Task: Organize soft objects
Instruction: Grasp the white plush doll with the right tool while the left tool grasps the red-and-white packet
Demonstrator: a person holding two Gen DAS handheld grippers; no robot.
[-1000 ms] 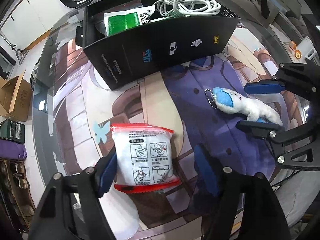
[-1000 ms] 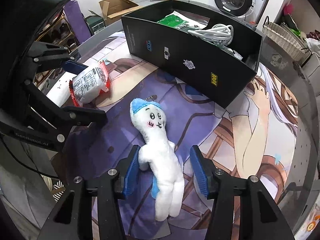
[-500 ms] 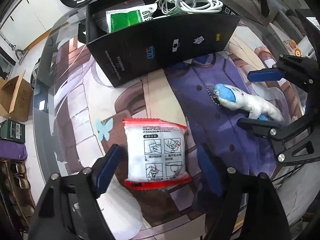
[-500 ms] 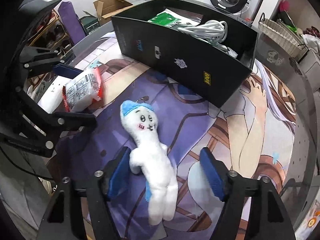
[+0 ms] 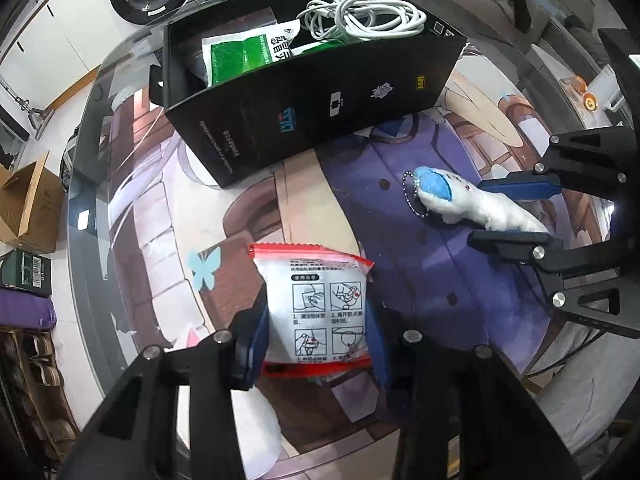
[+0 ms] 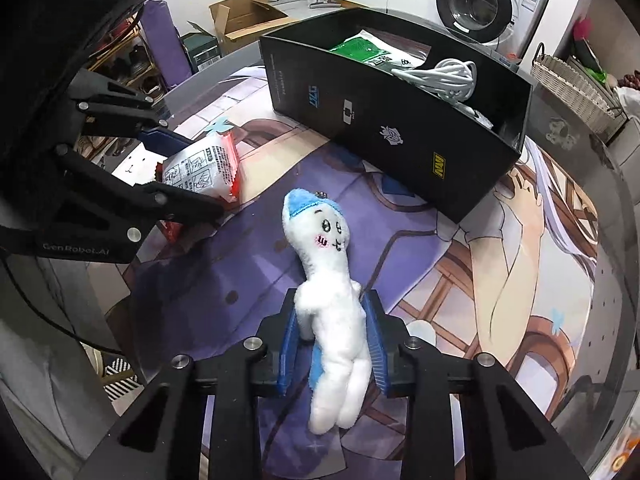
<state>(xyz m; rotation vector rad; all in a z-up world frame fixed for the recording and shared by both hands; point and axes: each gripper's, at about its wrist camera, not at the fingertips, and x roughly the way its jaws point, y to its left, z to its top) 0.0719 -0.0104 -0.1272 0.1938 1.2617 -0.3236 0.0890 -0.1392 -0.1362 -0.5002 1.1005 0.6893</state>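
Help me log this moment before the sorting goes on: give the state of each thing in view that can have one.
left gripper: shut on the white packet
right gripper: shut on the plush toy
white packet: gripped at both sides
plush toy: gripped at the body, face up
black box: open-topped, holding a green packet and a coiled white cable

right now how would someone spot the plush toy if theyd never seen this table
Start at the long black box on the printed table mat. In front of it lies the plush toy, its body pinched by the right gripper. Unlike the red-edged white packet nearby, it is fuzzy white, with a blue cap and a drawn face.
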